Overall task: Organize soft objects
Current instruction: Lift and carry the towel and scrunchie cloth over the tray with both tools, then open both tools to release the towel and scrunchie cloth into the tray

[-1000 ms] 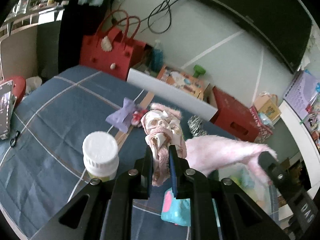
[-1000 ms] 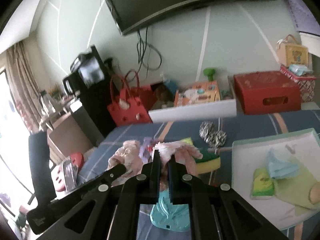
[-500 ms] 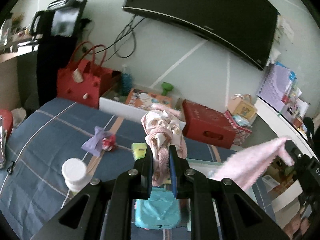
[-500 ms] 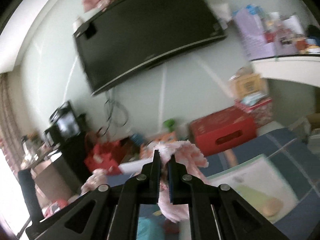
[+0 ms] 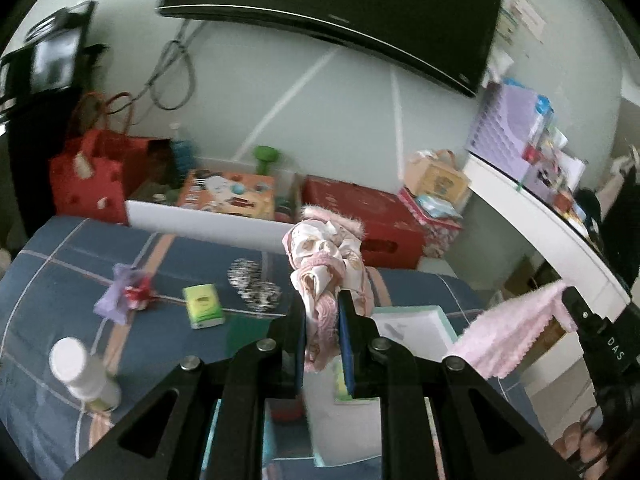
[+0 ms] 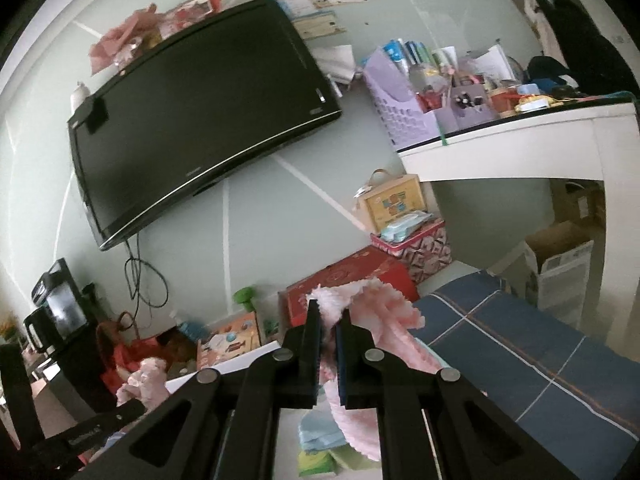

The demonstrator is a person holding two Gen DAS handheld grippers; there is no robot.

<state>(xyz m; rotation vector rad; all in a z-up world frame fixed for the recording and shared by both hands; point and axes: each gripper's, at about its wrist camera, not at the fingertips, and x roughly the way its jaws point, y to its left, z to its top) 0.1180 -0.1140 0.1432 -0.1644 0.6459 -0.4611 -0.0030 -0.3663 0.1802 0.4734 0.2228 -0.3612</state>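
Left wrist: left tool clamps printed cloth; right tool clamps pink towel.

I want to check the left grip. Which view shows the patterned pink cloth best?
The left wrist view: the patterned pink cloth sits bunched and centered, pinched by the left gripper. The right wrist view shows only a small pink bundle at lower left, above the other gripper's dark body; no grip detail.

A home bedroom: plaid-covered bed, wall-mounted television, cluttered white desk, gift boxes.
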